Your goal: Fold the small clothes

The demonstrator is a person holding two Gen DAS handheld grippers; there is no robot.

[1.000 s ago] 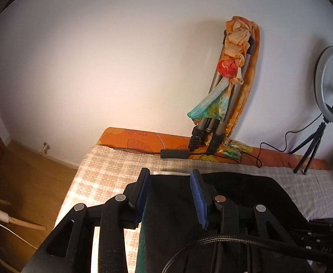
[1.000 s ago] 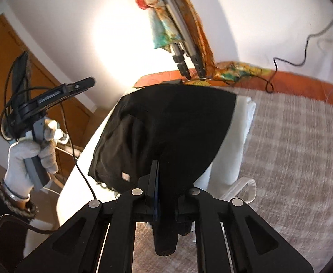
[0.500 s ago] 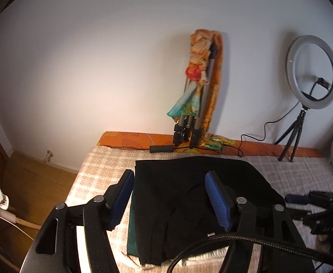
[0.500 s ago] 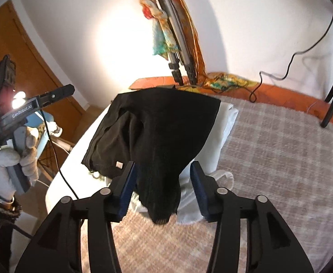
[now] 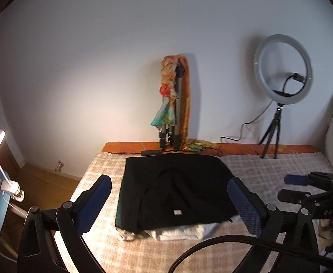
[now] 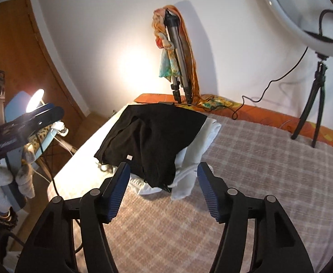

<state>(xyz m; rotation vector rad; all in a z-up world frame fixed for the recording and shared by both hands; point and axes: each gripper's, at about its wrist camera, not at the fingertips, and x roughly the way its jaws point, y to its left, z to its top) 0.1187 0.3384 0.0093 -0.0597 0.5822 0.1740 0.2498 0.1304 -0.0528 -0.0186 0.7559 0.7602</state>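
Observation:
A folded black garment (image 5: 175,186) lies on top of a pile of folded white clothes (image 5: 184,229) on the checked bed cover (image 5: 257,173). It also shows in the right wrist view (image 6: 157,136), with the white clothes (image 6: 200,141) sticking out beneath it. My left gripper (image 5: 169,202) is open wide and empty, held back from the pile's near edge. My right gripper (image 6: 164,182) is open and empty, just short of the black garment's hanging corner. The right gripper also shows in the left wrist view (image 5: 302,182), and the left gripper shows in the right wrist view (image 6: 27,118).
A folded tripod wrapped in a colourful scarf (image 5: 173,104) leans on the wall behind the pile. A ring light on a small tripod (image 5: 282,72) stands at the back right, its cable trailing along the orange bed edge (image 5: 246,146). A lamp and a chair (image 6: 30,104) stand left of the bed.
Both grippers have opened and let go of the black garment. It now lies on the white pile. Both grippers have pulled back from it.

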